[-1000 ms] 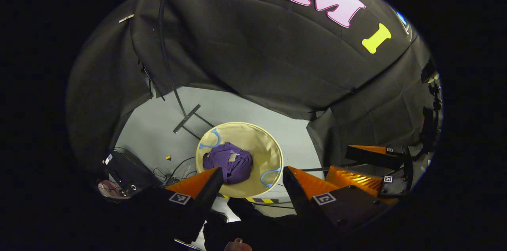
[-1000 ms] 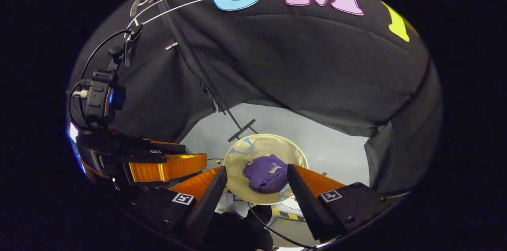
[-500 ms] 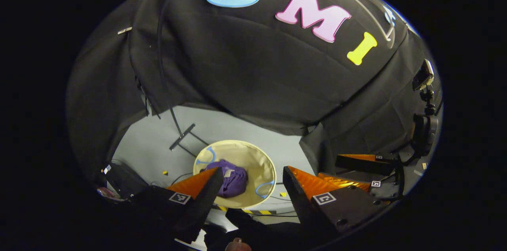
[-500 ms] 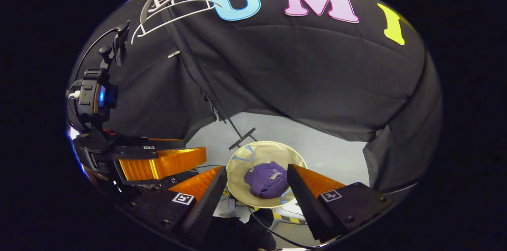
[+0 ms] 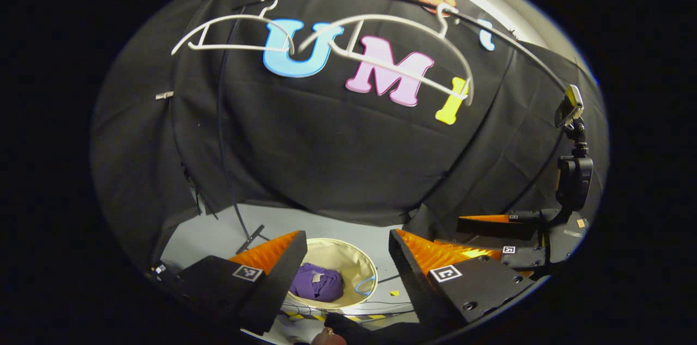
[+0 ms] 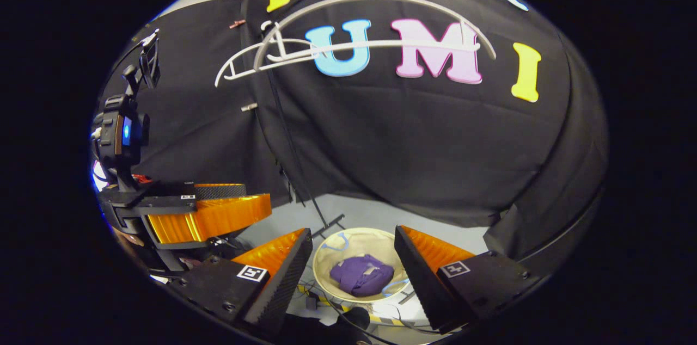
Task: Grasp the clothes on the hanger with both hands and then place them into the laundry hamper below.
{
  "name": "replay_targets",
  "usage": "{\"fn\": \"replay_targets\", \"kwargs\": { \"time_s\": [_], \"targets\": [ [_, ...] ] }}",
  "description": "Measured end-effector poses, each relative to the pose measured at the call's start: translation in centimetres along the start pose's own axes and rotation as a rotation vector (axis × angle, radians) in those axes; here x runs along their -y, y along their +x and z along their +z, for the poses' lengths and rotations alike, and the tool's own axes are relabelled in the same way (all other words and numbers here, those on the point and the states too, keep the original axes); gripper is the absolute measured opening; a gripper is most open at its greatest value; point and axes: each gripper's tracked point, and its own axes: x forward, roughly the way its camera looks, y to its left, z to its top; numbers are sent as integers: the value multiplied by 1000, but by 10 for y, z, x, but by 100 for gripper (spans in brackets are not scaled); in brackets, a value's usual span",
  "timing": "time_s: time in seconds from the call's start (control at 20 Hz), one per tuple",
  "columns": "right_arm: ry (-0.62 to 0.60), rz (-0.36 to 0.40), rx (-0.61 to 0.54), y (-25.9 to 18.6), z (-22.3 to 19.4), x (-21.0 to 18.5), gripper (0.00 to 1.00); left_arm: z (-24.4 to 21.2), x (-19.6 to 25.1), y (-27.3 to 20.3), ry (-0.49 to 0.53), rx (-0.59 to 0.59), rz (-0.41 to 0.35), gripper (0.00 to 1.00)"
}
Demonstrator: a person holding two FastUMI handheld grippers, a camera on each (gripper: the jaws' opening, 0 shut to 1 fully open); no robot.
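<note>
The purple clothes lie bunched inside the cream laundry hamper down on the grey floor, well below both tools and seen through the gap between each pair of fingers. The left gripper is spread wide, holding nothing; the right gripper likewise gapes wide and empty, with clothes and hamper far beneath. A pale tag on the garment is too small to read. Up high, two bare white hangers hang on the rail. Square coded markers sit on the finger mounts.
</note>
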Motion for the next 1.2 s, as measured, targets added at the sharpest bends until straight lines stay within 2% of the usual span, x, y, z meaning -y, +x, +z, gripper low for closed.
{"fn": "replay_targets", "kwargs": {
  "time_s": [0.3,0.55,0.6,0.65,0.8,0.9,1.0,1.1,1.15,1.2],
  "targets": [
    [17,-64,235,-86,34,-61,98,25,9,-117,80,179,-100,95],
    [48,-114,360,-146,35,-113,98,16,-2,-203,125,242,-139,95],
    [53,-122,387,-156,37,-122,98,15,-5,-216,131,257,-144,92],
    [58,-131,414,-167,41,-128,98,14,-5,-227,134,269,-152,95],
    [64,-150,492,-198,50,-143,98,18,-1,-256,149,321,-174,95],
    [42,-177,565,-221,62,-144,98,31,6,-271,169,373,-191,93],
    [13,-207,622,-237,69,-145,98,39,13,-283,185,420,-211,95],
    [0,-228,660,-248,73,-145,98,48,20,-295,192,473,-230,98],
    [-3,-238,670,-253,74,-144,98,53,25,-301,196,506,-234,95],
    [-3,-244,686,-258,76,-141,100,58,29,-306,201,539,-238,98]
  ]
}}
